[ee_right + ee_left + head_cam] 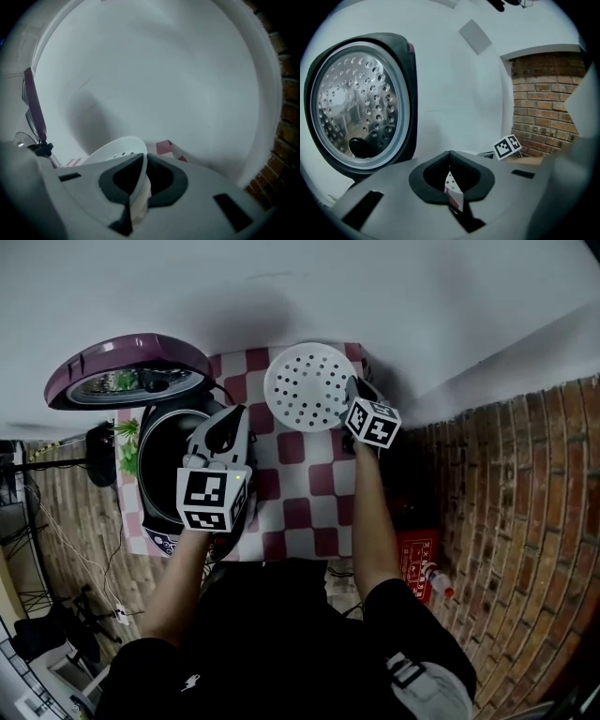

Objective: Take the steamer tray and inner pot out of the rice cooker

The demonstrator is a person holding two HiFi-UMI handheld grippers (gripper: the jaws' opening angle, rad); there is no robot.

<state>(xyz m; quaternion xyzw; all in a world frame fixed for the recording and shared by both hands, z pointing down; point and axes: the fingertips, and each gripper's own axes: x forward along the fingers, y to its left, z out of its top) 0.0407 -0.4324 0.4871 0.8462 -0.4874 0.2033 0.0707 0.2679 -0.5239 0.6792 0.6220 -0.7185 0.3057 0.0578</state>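
The rice cooker (155, 521) stands at the left of the checked table with its purple lid (127, 357) swung up. Its dark inner pot (167, 457) sits inside. My left gripper (232, 418) is shut and empty above the cooker's right rim; in the left gripper view its jaws (450, 157) meet, facing the lid's perforated metal plate (354, 103). My right gripper (352, 388) is shut on the right edge of the white perforated steamer tray (307, 385), held over the table's far end. The right gripper view shows the tray's rim (117, 150) pinched between the jaws (140, 161).
A red and white checked cloth (305, 493) covers the small table. A white wall rises just behind it. Brick-patterned floor lies to the right, with a red box (417, 554) and a bottle (439, 583) on it. Cables and a stand (56, 549) crowd the left.
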